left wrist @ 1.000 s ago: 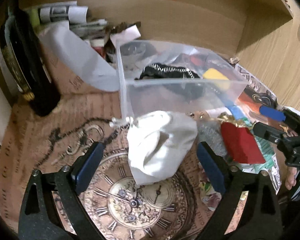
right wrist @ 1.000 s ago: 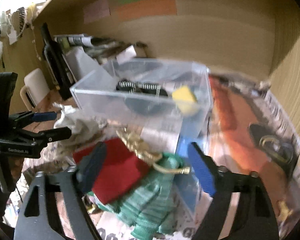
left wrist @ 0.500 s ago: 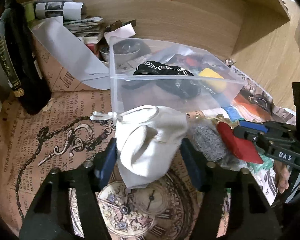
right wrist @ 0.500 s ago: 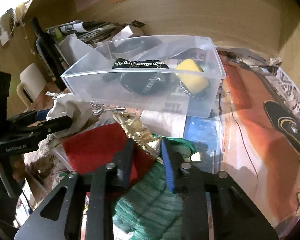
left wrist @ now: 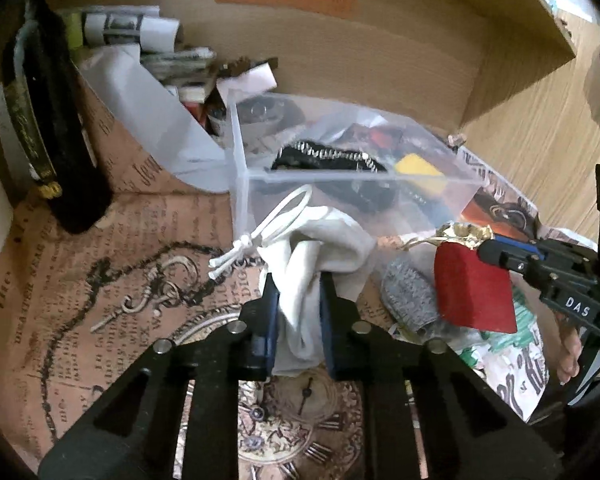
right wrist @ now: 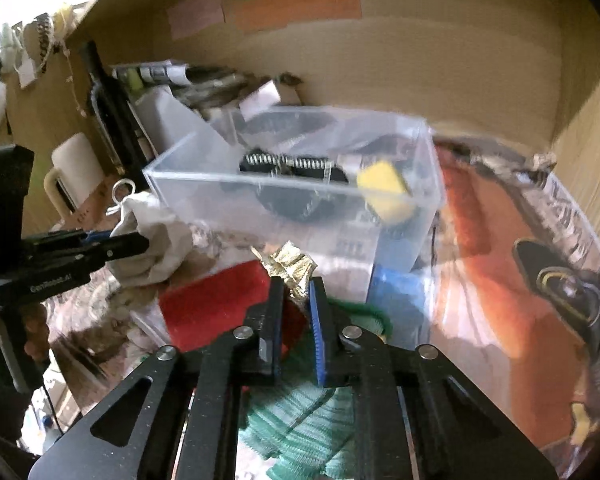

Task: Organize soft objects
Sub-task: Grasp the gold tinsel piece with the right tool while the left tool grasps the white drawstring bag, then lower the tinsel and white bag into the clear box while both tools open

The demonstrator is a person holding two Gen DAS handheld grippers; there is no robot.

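My left gripper (left wrist: 299, 280) is shut on a white drawstring pouch (left wrist: 320, 248), held in front of the clear plastic box (left wrist: 356, 178); the pouch also shows in the right wrist view (right wrist: 152, 236). My right gripper (right wrist: 295, 282) is shut on the gold top (right wrist: 290, 264) of a red pouch (right wrist: 216, 300), lifted just before the box (right wrist: 284, 184). In the left wrist view the red pouch (left wrist: 474, 284) hangs from the right gripper (left wrist: 496, 252). The box holds a black chain-trimmed item (right wrist: 296, 168) and a yellow sponge (right wrist: 384, 190).
A green knitted cloth (right wrist: 312, 412) lies under the right gripper. A grey knitted item (left wrist: 410, 296) lies beside the red pouch. A dark bottle (left wrist: 52, 128), papers (left wrist: 132, 28) and a white sheet (left wrist: 148, 120) stand at the back left. Wooden walls enclose the shelf.
Both grippers have gone from open to shut, the left on the white pouch and the right on the red pouch's gold top. Both pouches have since risen slightly.
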